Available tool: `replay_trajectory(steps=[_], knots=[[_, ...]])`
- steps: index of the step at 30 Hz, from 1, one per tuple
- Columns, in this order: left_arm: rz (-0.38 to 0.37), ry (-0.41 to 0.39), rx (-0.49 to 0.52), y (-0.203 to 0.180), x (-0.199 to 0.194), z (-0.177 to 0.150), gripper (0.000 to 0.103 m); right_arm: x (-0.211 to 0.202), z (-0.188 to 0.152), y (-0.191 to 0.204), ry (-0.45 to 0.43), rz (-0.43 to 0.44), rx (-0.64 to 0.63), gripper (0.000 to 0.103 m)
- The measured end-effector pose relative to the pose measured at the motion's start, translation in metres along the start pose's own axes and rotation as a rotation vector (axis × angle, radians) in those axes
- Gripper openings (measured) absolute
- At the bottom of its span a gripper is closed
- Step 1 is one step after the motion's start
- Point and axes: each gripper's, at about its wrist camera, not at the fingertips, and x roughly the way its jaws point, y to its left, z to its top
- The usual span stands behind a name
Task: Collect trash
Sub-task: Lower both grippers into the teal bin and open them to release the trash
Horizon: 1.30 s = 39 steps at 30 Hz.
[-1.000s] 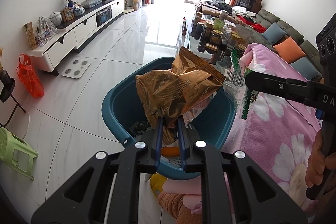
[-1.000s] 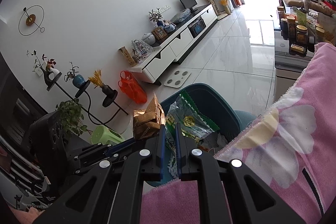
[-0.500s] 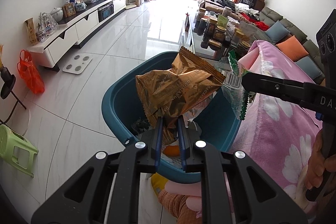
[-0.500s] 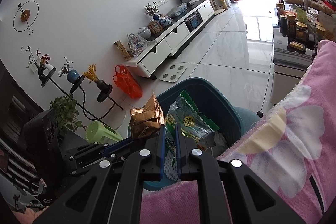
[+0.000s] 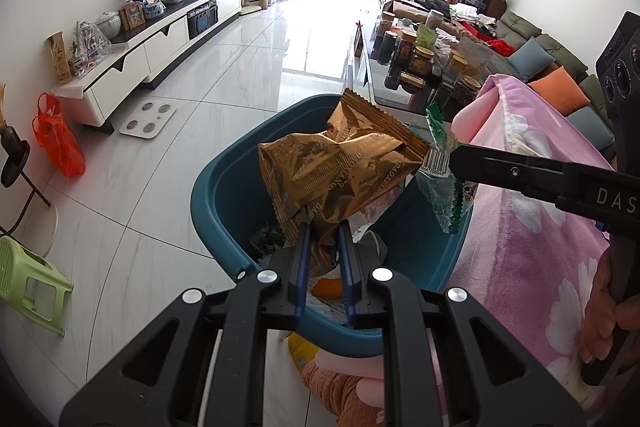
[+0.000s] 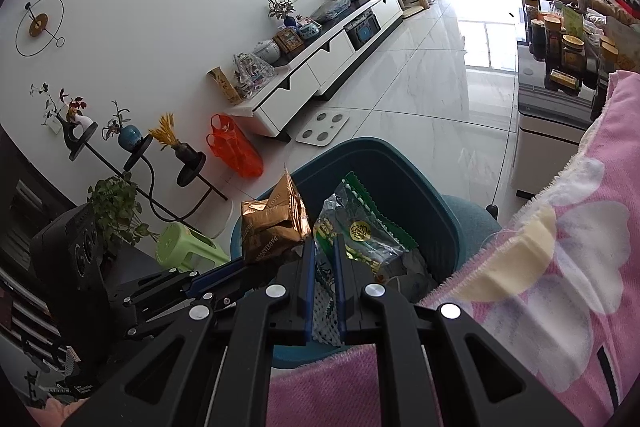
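Living room, white tile floor: over the teal bin (image 5: 224,195), left gripper (image 5: 323,227) clamps a gold wrapper (image 5: 340,167), right gripper (image 6: 322,247) a clear-green wrapper (image 6: 360,235); light wrappers released off-centre could flutter past the rim.

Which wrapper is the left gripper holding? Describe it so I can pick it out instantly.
Find the teal bin on the white floor beside the pink blanket. Two wrappers hang over it; the left gripper pinches the crumpled gold foil wrapper, unlike the clear green-edged wrapper beside it.

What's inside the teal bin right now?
In the teal bin: something orange, a dark green scrap, whitish paper. The gold wrapper and clear green wrapper, held above, hide the rest.
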Motion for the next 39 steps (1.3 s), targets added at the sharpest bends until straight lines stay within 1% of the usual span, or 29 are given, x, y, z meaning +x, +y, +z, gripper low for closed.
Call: replay_trajectory(steps=[12,19,21,22,24,26,28,31,36,37,39], knots=[[0.0,0.019,-0.007,0.003,0.016,0.001,0.014,0.01,0.003,0.0,0.034,-0.037,0.008,0.008],[-0.01,0.039,-0.024,0.006,0.026,0.003,0.016,0.016,0.003,0.0,0.05,-0.051,0.01,0.011],[-0.015,0.051,-0.04,0.008,0.032,0.003,0.02,0.017,0.003,0.001,0.057,-0.053,0.01,0.013],[-0.02,0.06,-0.048,0.009,0.035,0.003,0.02,0.018,0.004,0.001,0.058,-0.055,0.01,0.013],[-0.029,0.07,-0.06,0.009,0.04,0.001,0.024,0.017,0.003,0.0,0.057,-0.058,0.013,0.017],[-0.027,0.072,-0.068,0.009,0.042,0.0,0.027,0.016,0.003,-0.001,0.054,-0.059,0.021,0.018],[-0.03,0.066,-0.071,0.009,0.041,-0.002,0.029,0.017,0.003,-0.002,0.053,-0.062,0.028,0.022],[-0.032,0.048,-0.072,0.009,0.035,-0.003,0.031,0.015,0.002,-0.001,0.048,-0.061,0.026,0.023],[-0.032,0.003,-0.07,0.011,0.014,-0.006,0.041,0.005,-0.003,-0.002,0.029,-0.05,0.03,0.024],[-0.037,-0.008,-0.069,0.011,0.008,-0.009,0.042,0.002,-0.004,-0.004,0.023,-0.045,0.033,0.024],[-0.053,-0.033,-0.066,0.011,-0.004,-0.011,0.048,-0.009,-0.008,-0.005,0.001,-0.041,0.03,0.025]])
